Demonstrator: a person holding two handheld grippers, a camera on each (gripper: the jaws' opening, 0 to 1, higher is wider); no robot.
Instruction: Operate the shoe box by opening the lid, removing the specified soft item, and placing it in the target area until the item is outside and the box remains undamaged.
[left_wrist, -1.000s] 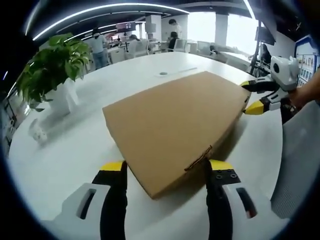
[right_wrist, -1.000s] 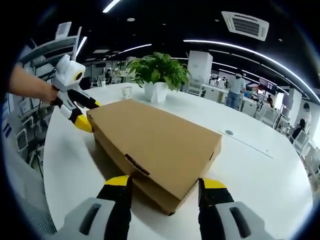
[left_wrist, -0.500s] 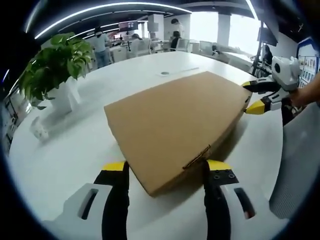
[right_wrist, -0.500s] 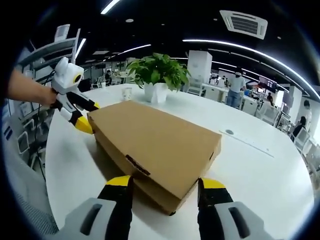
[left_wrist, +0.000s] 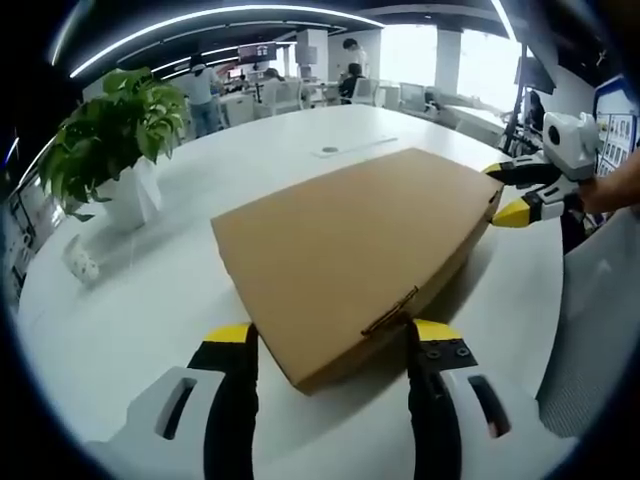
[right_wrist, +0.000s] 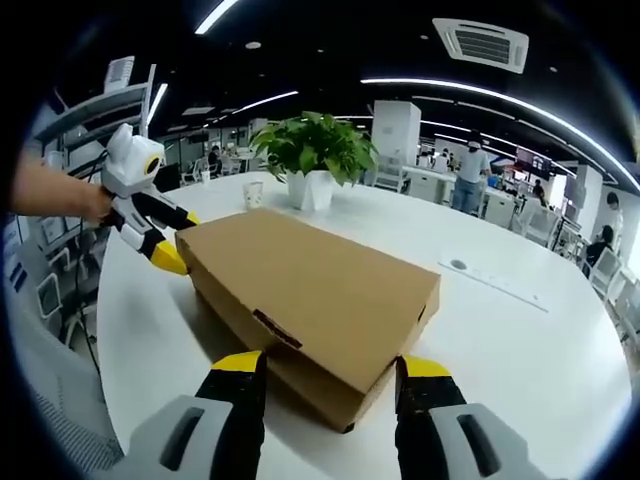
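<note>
A flat brown cardboard shoe box (left_wrist: 350, 250) lies with its lid down on the round white table (left_wrist: 150, 320). My left gripper (left_wrist: 330, 345) is open, its yellow-tipped jaws standing either side of the box's near end, where a lid tab (left_wrist: 392, 313) shows. At the far end, my right gripper (left_wrist: 515, 195) has its yellow tips by the box's corner. In the right gripper view the box (right_wrist: 310, 285) runs away from my open right gripper (right_wrist: 330, 368), which straddles the near end. A hand holds the left gripper (right_wrist: 170, 238) at the far corner.
A potted plant in a white pot (left_wrist: 110, 150) (right_wrist: 315, 160) and a small white cup (left_wrist: 80, 265) (right_wrist: 253, 193) stand on the table beyond the box. A grey chair (left_wrist: 590, 330) sits beside the table. People and desks fill the office behind.
</note>
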